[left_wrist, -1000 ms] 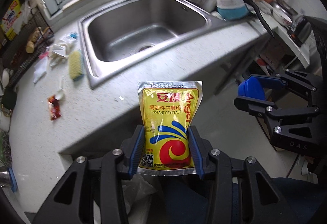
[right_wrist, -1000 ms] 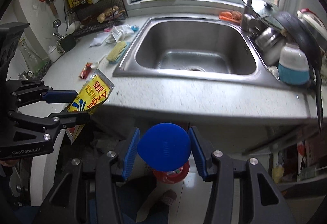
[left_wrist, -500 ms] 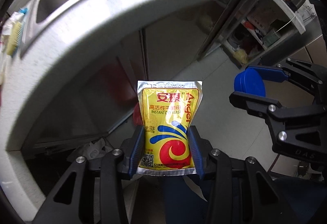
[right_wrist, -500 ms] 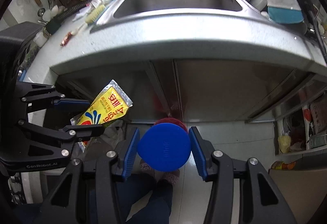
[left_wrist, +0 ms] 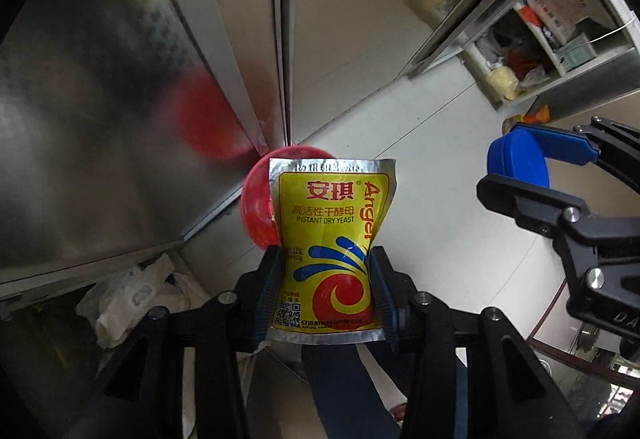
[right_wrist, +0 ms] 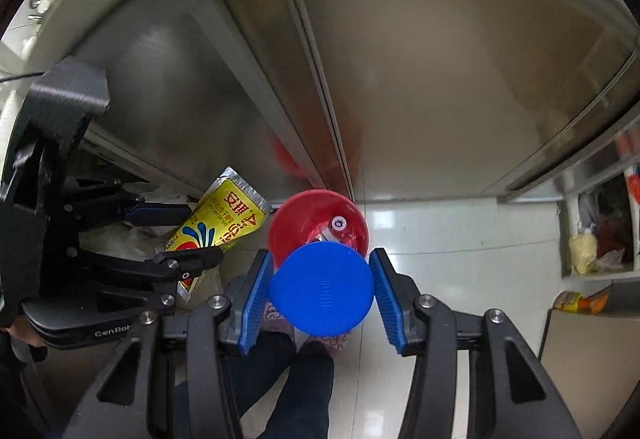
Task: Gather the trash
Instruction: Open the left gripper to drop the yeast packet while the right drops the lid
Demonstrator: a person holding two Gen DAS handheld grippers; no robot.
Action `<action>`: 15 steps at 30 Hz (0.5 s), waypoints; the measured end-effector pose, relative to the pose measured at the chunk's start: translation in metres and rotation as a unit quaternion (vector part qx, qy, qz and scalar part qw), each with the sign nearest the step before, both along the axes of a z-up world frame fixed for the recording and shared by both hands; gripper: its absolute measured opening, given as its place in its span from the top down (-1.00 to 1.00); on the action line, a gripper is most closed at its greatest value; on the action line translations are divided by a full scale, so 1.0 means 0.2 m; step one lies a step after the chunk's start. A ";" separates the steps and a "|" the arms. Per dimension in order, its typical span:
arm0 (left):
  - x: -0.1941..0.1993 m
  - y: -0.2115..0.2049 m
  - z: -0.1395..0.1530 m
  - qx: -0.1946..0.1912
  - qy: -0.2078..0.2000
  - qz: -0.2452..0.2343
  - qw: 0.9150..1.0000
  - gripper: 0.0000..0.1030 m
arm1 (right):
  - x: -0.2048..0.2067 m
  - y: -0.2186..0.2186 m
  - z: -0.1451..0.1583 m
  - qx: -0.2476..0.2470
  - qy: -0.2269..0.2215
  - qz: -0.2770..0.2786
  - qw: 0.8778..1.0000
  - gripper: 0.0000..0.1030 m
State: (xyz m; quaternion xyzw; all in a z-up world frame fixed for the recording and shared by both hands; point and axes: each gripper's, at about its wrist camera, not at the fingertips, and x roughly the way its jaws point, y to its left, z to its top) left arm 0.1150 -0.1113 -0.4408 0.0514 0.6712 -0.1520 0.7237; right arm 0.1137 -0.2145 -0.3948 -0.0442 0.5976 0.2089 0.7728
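Left tool [left_wrist: 326, 281] clamps one yeast packet [left_wrist: 332, 243]; right tool [right_wrist: 322, 293] one blue lid [right_wrist: 322, 289], apparently

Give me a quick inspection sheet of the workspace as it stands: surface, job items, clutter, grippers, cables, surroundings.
Surface: pale tiled floor; no countertop in view.
Job's things: yellow yeast packet and blue lid, each in a gripper; red bin on the floor below them, already holding some trash.
Clutter: crumpled white plastic bags beside the cabinet base.
Grippers: left gripper shut on the packet's lower half; right gripper shut on the lid's edges.
Cables: a thin cable curves along the floor at right.
Surroundings: steel cabinet doors; open shelves with packages; the person's legs below.
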 end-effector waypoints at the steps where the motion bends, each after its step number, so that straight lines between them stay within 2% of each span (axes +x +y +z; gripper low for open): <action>1: 0.01 -0.01 -0.04 0.002 -0.001 -0.002 1.000 0.18 | 0.01 0.01 -0.03 0.000 0.003 -0.003 1.000 0.09; 7: 0.03 -0.01 -0.17 0.004 0.009 -0.002 1.000 0.15 | 0.04 0.01 -0.23 -0.001 0.021 -0.010 1.000 0.09; 13: 0.05 0.00 -0.22 0.009 0.004 0.008 1.000 0.10 | 0.06 0.01 -0.25 0.002 0.029 -0.010 1.000 0.09; 15: 0.06 0.01 -0.22 0.007 0.002 0.013 1.000 -0.03 | 0.06 0.00 -0.24 0.001 0.030 -0.010 0.999 0.09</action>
